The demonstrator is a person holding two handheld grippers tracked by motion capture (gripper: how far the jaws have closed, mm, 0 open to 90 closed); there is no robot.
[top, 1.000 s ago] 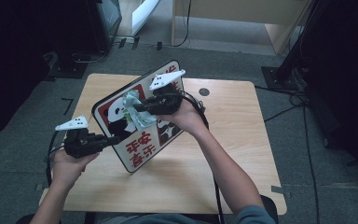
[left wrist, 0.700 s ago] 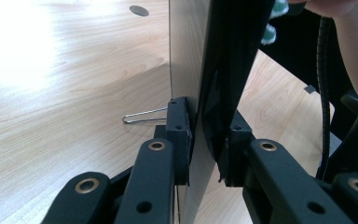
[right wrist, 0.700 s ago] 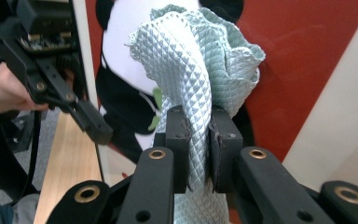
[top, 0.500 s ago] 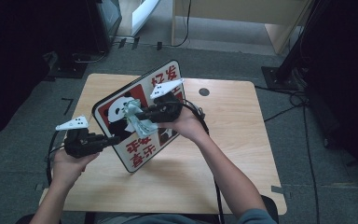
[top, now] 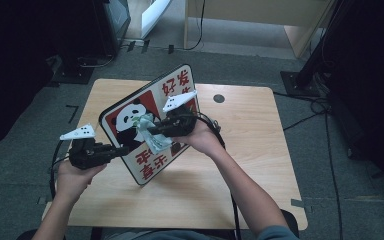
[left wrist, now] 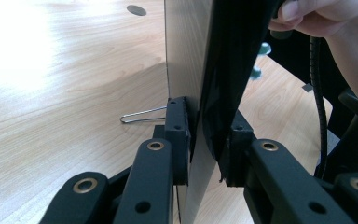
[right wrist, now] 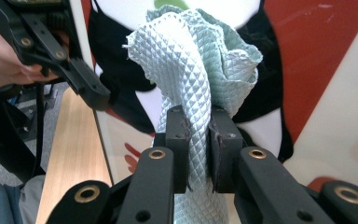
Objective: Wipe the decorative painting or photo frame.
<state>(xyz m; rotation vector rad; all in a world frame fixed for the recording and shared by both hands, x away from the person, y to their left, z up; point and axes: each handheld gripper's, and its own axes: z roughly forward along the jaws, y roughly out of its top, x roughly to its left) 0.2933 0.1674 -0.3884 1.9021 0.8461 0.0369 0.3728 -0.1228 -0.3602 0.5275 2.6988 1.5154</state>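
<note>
Left tongs (left wrist: 205, 154) are gripping the sign's (top: 150, 105) 7 o'clock edge; right tongs (right wrist: 198, 140), clenched on the cloth (right wrist: 200, 70), are wiping: press evenly, keeping the sign steady.

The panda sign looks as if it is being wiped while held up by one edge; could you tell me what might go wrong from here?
1. The left gripper pinches the panda sign only at its edge, so wiping pressure could twist it loose.
2. The green cloth is clamped in a thin fold by the right gripper and might pull out.
3. The raised sign could drop onto the table.
</note>
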